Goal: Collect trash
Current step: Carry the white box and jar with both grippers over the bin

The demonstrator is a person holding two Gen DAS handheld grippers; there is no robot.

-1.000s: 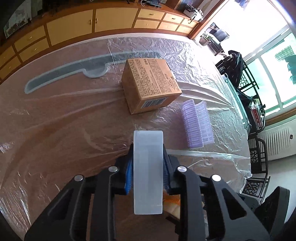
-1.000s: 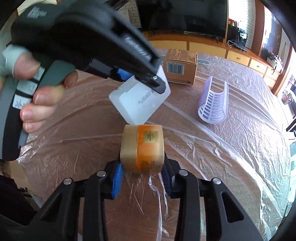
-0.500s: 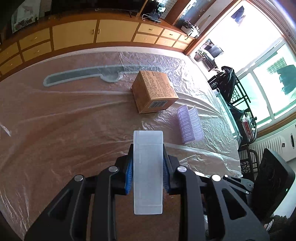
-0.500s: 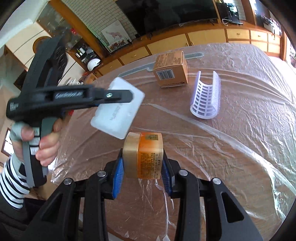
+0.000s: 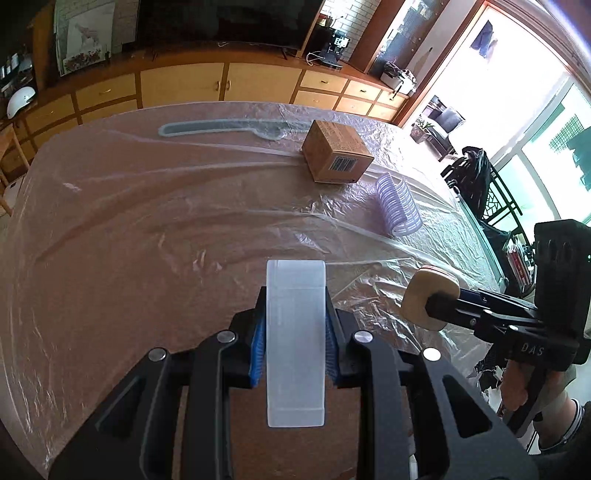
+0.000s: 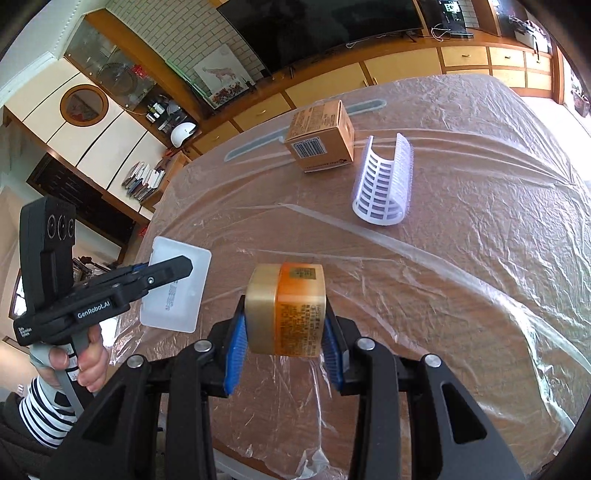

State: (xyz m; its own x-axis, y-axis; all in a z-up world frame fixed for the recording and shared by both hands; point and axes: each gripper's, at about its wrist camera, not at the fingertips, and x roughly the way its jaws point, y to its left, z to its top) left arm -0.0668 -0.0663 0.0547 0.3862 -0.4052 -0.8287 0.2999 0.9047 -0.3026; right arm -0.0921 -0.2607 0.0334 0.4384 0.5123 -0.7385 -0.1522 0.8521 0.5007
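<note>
Left wrist view: the left gripper (image 5: 295, 332) clamps a translucent white plastic case (image 5: 295, 332) above the plastic-covered table (image 5: 129, 240). Right gripper (image 6: 284, 343) grips an orange jar (image 6: 291, 310); a cardboard box (image 6: 321, 142) and lavender curved rack (image 6: 384, 184) lie beyond.

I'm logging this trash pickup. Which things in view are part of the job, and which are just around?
Part of the job:
- translucent plastic case, in the left gripper
- orange jar, in the right gripper
- cardboard box
- white slatted plastic piece

Just around:
- table's plastic sheet
- television
- cabinets
</note>
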